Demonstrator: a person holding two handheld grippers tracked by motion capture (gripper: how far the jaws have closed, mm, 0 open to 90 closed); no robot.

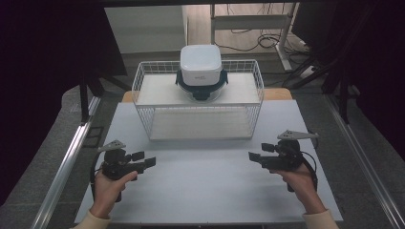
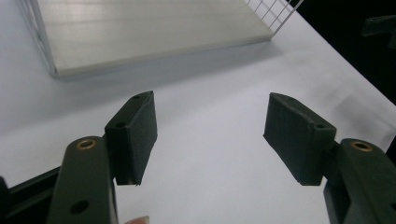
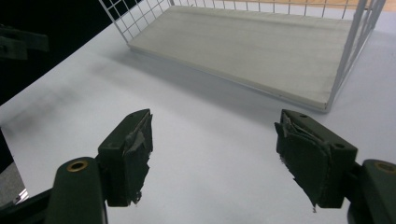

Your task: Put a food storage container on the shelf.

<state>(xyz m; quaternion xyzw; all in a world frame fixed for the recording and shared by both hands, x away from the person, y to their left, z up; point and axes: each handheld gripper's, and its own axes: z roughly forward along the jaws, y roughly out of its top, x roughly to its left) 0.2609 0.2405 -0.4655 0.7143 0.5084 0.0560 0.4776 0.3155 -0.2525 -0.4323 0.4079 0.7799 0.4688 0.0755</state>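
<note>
Resting low over the white table (image 1: 205, 191), both hand-held grippers point toward the white wire rack (image 1: 143, 81), which stands at the table's far middle. The left gripper (image 1: 149, 159) sits well short of the rack's near left corner, held in the person's left hand (image 1: 111, 183); its jaws stand apart with nothing between them, and in the left gripper view only bare table lies past the dark pads (image 2: 135, 135). The right gripper (image 1: 255, 156) sits well short of the rack's near right corner, held in the right hand (image 1: 301, 179); its jaws also stand apart and empty, the tape on its pads (image 3: 308, 158) frayed at the edges. On the rack's upper shelf, toward the back and about centred, sits a white lidded container (image 1: 201, 64) with dark clips at its sides, well apart from both grippers. The rack's lower board (image 3: 252, 46) lies bare in both gripper views.
</note>
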